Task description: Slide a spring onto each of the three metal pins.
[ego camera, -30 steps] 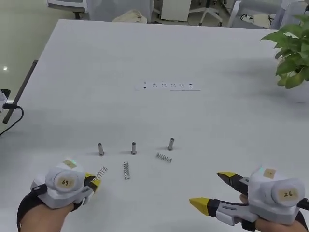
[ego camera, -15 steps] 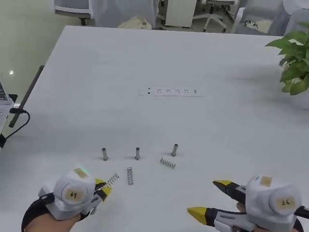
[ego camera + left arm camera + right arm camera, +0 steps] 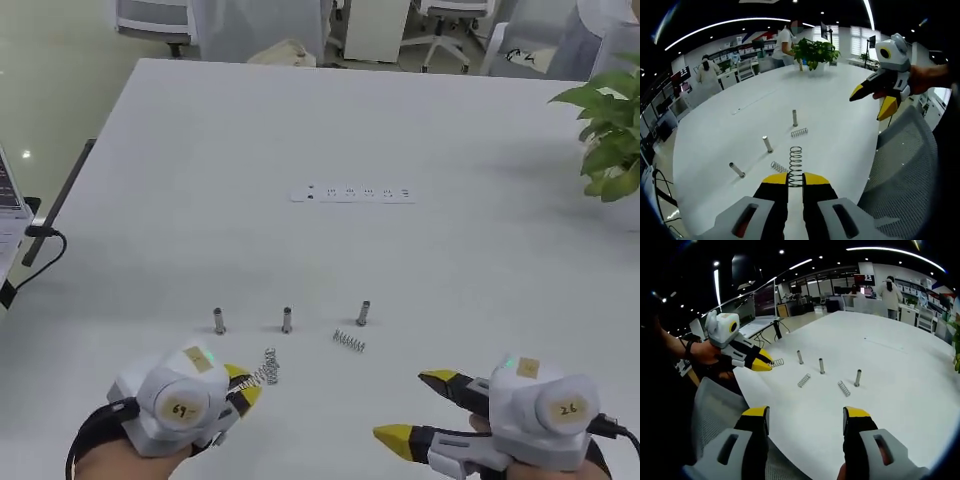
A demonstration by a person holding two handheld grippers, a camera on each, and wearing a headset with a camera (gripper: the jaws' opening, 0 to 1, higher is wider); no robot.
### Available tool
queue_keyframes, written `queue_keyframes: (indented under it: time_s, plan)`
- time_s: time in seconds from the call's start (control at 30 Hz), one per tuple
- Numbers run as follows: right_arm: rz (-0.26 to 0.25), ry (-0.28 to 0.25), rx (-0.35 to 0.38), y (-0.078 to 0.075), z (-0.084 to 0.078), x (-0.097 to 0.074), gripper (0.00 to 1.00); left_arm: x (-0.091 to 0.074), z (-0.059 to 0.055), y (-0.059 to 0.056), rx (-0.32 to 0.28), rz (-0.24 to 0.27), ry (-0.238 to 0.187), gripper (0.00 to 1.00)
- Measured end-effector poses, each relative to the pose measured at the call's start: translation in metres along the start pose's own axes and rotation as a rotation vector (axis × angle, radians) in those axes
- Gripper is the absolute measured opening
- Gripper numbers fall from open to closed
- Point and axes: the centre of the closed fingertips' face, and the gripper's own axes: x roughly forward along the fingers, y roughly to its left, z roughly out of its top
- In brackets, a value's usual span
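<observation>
Three short metal pins stand in a row on the white table: left pin (image 3: 219, 321), middle pin (image 3: 287, 320), right pin (image 3: 363, 313). My left gripper (image 3: 245, 386) is shut on a small coil spring (image 3: 796, 164), held just above the table, in front of the left and middle pins. A second spring (image 3: 271, 356) lies right beside the held one, below the middle pin. The third spring (image 3: 349, 341) lies near the right pin. My right gripper (image 3: 412, 406) hovers open and empty at the lower right, well short of the pins (image 3: 821, 366).
A white power strip (image 3: 350, 193) lies mid-table beyond the pins. A potted plant (image 3: 610, 130) stands at the right edge. A black cable (image 3: 40, 250) hangs off the left edge. Office chairs stand past the far edge. Bare tabletop (image 3: 480, 290) lies between pins and plant.
My left gripper has moved right with the spring, up beside the middle lying spring. The right gripper has drifted slightly left. The head camera has shifted.
</observation>
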Motion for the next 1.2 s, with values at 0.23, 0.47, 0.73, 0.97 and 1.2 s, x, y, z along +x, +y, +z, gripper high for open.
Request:
queue_keyframes:
  time_s: [0.23,0.47,0.73,0.97,1.2]
  plan:
    - [0.032,-0.017,-0.024,0.010,0.008,0.008,0.54,0.000,0.012,-0.013,0.041,-0.036,-0.017,0.02]
    - [0.092,-0.039,-0.043,0.024,0.020,0.020,0.44,0.001,0.025,-0.027,0.081,-0.073,-0.038,0.02]
    - [0.139,-0.042,-0.043,0.038,0.022,0.029,0.40,0.002,0.037,-0.051,0.147,-0.128,-0.055,0.02]
    - [0.174,-0.054,-0.022,0.045,0.022,0.030,0.32,0.003,0.041,-0.072,0.226,-0.166,-0.055,0.02]
    - [0.212,-0.046,-0.011,0.050,0.016,0.029,0.28,0.002,0.045,-0.087,0.297,-0.198,-0.060,0.02]
